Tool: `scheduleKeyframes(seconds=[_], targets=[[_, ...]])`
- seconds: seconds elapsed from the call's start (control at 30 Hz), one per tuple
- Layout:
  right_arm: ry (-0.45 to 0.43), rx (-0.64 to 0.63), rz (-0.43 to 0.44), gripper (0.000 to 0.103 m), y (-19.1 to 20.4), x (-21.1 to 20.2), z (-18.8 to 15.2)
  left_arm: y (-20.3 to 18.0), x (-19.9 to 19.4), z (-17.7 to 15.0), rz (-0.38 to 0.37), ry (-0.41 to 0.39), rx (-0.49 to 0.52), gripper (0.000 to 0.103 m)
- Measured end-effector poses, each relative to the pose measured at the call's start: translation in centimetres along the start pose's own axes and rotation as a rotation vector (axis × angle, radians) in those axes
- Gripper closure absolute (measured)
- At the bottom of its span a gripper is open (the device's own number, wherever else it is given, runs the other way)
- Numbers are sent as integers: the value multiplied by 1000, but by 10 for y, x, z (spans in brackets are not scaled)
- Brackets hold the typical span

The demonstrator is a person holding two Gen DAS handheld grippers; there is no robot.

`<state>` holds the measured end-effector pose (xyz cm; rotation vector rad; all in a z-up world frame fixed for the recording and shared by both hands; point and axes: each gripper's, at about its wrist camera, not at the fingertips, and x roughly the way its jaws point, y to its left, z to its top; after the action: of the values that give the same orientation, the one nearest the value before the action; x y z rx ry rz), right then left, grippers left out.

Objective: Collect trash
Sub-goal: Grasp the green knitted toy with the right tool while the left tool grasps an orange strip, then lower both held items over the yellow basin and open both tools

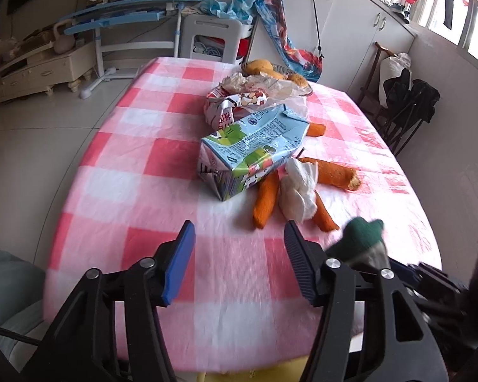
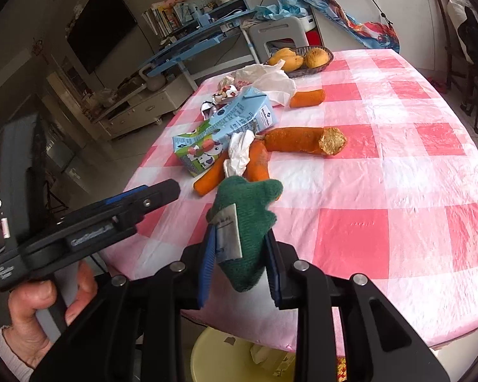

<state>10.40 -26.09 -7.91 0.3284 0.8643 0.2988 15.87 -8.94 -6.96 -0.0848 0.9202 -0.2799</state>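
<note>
On the pink checked tablecloth (image 1: 143, 222) lie a crushed blue milk carton (image 1: 251, 149) (image 2: 220, 130), a crumpled white tissue (image 1: 298, 191) (image 2: 239, 149), several orange plush carrot pieces (image 1: 266, 200) (image 2: 296, 140) and a crumpled snack wrapper (image 1: 232, 102). My right gripper (image 2: 240, 232) is shut on a green knitted piece with a grey tag (image 2: 248, 222), held above the table's near edge; the left wrist view shows the green piece (image 1: 363, 232) low on the right. My left gripper (image 1: 239, 226) stands open over bare cloth, short of the carton, nothing between its fingers.
A wicker basket (image 2: 318, 67) of yellow fruit sits at the far end, a white plastic bag (image 2: 271, 79) beside it. A yellow bin (image 2: 226, 350) with paper inside stands under the near table edge. A hand (image 2: 32, 312) holds the left gripper. Chairs stand at the right.
</note>
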Motion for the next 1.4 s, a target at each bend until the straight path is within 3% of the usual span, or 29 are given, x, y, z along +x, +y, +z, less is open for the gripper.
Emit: scheduleKeyframes(seconds=[0.1,0.33,0.37,0.4,0.43,0.5,0.77,1.07,1.4], targets=[[-6,27,13,73,-6,1,3,-1,26,6,-2,41,-11,64],[-3,69,26,73,-17,4,1,-22,38,14,-19,30,38,64],[-3,72,25,73,-18,4,1,-25,41,14,-13,26,46,68],[-2,74,26,73,-19,4,1,-26,42,13,-15,33,46,81],[-2,75,27,73,-19,4,0,-26,45,13,-17,38,46,87],[1,75,29,73,-18,5,0,-25,45,14,-23,29,40,90],[-24,63,40,73,-14,-2,1,-10,8,-2,-35,-13,20,91],[-81,-20,62,73,9,-27,-2,-9,-61,-35,-15,-89,33,91],[-79,-109,52,73,34,-50,-32,-9,-116,-66,16,-152,60,91]])
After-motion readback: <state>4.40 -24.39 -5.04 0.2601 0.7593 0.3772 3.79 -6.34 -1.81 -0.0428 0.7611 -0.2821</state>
